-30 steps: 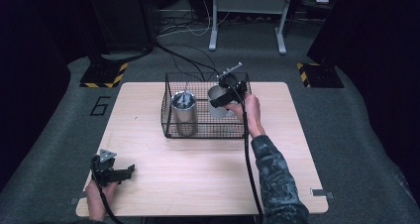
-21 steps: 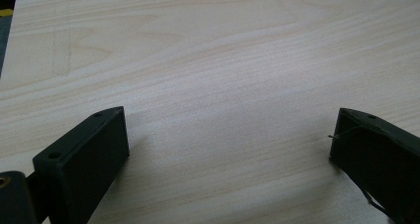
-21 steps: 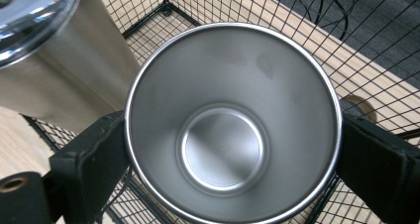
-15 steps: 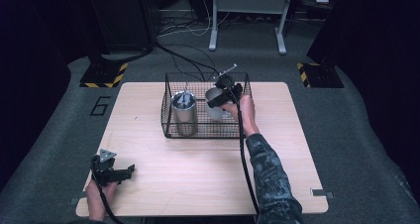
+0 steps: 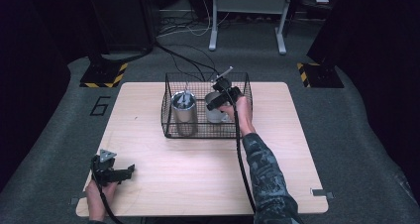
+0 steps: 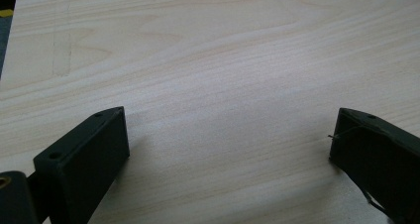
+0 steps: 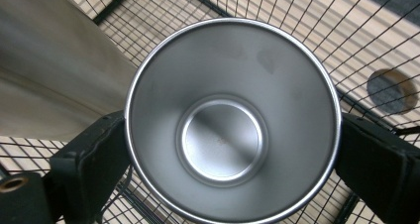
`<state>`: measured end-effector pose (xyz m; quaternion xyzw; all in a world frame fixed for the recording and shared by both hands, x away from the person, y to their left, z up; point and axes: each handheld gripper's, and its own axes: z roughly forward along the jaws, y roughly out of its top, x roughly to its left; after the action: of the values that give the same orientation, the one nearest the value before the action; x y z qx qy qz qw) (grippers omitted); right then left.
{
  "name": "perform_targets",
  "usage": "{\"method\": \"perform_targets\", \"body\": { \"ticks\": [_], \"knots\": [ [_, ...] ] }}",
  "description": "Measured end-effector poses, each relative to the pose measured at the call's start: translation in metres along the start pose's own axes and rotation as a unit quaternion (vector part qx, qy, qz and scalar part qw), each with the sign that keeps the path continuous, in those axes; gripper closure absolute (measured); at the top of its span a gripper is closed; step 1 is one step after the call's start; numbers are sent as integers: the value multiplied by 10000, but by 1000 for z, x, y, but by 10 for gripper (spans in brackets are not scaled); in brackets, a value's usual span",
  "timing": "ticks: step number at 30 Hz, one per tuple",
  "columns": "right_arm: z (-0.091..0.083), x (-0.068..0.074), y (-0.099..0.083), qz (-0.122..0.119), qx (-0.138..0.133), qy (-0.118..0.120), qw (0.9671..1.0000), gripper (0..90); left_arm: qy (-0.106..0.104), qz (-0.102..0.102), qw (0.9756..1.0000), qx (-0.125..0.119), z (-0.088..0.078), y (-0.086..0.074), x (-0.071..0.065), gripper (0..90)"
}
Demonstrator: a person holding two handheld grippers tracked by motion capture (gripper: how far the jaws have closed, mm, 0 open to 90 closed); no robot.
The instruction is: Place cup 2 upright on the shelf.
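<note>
My right gripper (image 7: 233, 135) is down inside the wire basket (image 5: 171, 127), jaws tight against both sides of the steel cup (image 7: 233, 120). Tall steel canister (image 5: 183, 112) stands just beside the cup on one side, little room there. Basket walls box in all four sides; open way is straight up. My left gripper (image 6: 228, 144) sits over bare table (image 5: 198, 174), jaws wide, wood free all round.

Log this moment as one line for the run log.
right tool: shut on cup, in basket | left tool: open, idle over table | tall can: in basket
</note>
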<state>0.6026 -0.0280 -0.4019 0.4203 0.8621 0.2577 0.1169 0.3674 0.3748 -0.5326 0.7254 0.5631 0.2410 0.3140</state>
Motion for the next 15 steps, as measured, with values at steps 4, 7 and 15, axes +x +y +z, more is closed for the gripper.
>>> {"method": "perform_targets", "body": {
  "ticks": [4, 7, 15],
  "knots": [
    [6, -3, -3, 2, 90, 29, 10000, 58, 6, 0, 10000, 8, 0, 0, 0, 15],
    [9, -3, -3, 12, 129, 24, 9999, 58, 12, 30, 10000, 0, 0, 0, 0, 15],
    [12, 0, -3, 129, 167, -17, 9998, 56, -10, -3, 10000, 41, -1, 0, 0, 14]
  ]
}}
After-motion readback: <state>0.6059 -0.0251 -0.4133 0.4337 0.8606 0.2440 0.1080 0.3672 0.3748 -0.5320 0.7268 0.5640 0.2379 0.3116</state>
